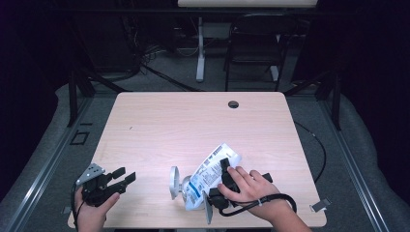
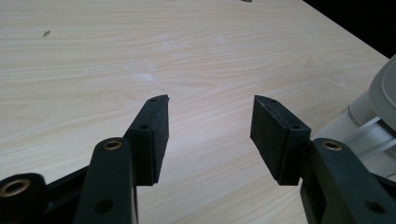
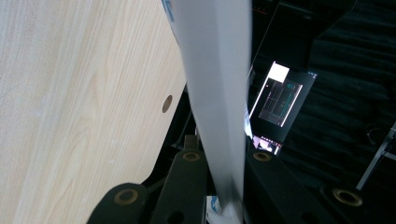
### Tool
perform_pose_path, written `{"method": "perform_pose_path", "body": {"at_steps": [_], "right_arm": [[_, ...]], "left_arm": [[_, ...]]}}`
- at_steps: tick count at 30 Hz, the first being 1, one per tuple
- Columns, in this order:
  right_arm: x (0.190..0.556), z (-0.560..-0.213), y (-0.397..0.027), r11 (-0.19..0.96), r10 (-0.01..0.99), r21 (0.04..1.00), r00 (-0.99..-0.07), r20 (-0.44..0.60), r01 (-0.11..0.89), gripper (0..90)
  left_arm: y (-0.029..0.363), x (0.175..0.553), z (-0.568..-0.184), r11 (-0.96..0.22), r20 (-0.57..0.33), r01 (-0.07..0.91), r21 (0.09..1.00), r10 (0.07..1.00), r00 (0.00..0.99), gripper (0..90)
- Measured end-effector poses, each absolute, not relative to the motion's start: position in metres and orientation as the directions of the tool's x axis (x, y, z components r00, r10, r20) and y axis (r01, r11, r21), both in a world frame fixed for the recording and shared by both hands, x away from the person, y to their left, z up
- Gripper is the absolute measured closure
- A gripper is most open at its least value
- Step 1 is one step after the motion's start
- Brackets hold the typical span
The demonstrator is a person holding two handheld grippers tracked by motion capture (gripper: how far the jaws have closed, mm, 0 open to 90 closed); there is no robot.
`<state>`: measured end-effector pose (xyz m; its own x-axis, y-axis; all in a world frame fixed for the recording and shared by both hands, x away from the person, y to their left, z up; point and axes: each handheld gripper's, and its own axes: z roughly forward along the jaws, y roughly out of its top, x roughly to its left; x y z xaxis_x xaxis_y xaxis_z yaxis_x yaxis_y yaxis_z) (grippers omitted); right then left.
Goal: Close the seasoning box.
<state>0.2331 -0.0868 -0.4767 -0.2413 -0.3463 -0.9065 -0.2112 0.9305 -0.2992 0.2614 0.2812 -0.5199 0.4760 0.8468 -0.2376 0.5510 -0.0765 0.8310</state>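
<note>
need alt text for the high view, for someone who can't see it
A person's right tongs grip a white printed pouch near the front edge of a light wooden table. The left tongs rest open at the front left corner, holding nothing.

Dim lab or studio, bare wooden table (image 1: 159, 125), dark curtains, floor cables (image 1: 154, 72), lit monitor (image 3: 280, 100)
</note>
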Motion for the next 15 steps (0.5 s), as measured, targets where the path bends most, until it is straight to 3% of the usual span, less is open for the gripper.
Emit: {"method": "perform_pose_path", "body": {"at_steps": [15], "right_arm": [[0.2327,-0.4787,-0.0914,0.942,-0.311,-0.259,-0.272,-0.911,-0.211,89.4]], "left_arm": [[0.2805,0.2616,-0.5206,-0.078,-0.236,0.551,0.831,0.847,0.476,47.5]]}}
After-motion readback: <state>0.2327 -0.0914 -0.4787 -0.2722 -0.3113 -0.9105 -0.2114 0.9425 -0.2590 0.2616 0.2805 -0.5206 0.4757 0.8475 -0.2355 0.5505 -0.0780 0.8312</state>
